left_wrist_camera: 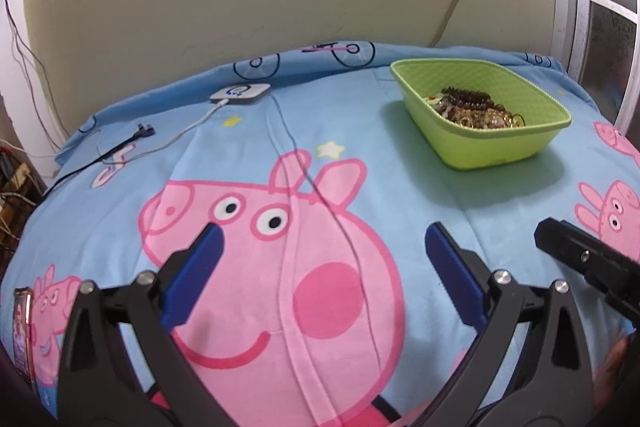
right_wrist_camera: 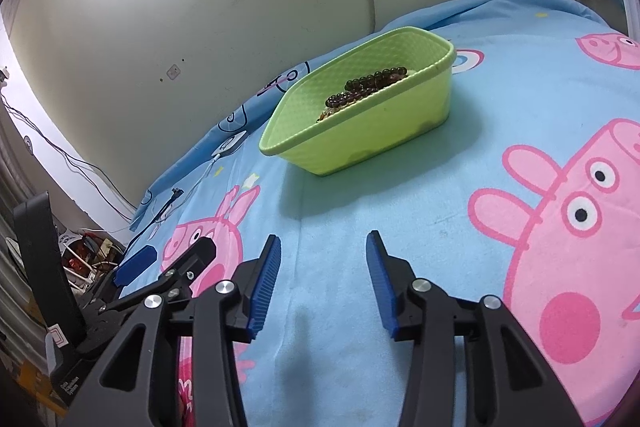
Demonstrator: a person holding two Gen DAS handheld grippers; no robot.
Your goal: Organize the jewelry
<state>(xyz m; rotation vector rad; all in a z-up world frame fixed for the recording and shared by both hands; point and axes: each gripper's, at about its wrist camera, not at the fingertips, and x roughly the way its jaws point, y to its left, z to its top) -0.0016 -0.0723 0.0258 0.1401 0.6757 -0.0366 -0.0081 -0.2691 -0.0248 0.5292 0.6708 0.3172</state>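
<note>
A light green plastic basket (left_wrist_camera: 496, 143) stands on the blue cartoon-pig bedsheet, also seen in the right wrist view as the basket (right_wrist_camera: 372, 131). Inside it lies a heap of jewelry (left_wrist_camera: 476, 109) with a dark bead string (right_wrist_camera: 366, 87) on top of golden pieces. My left gripper (left_wrist_camera: 324, 233) hovers over the sheet well short of the basket, jaws wide apart and empty. My right gripper (right_wrist_camera: 324, 243) also stands open with nothing between its blue pads, the basket ahead of it. The left gripper (right_wrist_camera: 168, 259) shows at the left of the right wrist view.
A white charger puck (left_wrist_camera: 240, 93) with a white cable (left_wrist_camera: 180, 137) and a black cable plug (left_wrist_camera: 144, 131) lie at the far left of the bed. A phone (left_wrist_camera: 22, 331) rests at the left edge. A cream wall stands behind, cluttered boxes (right_wrist_camera: 88, 259) beside the bed.
</note>
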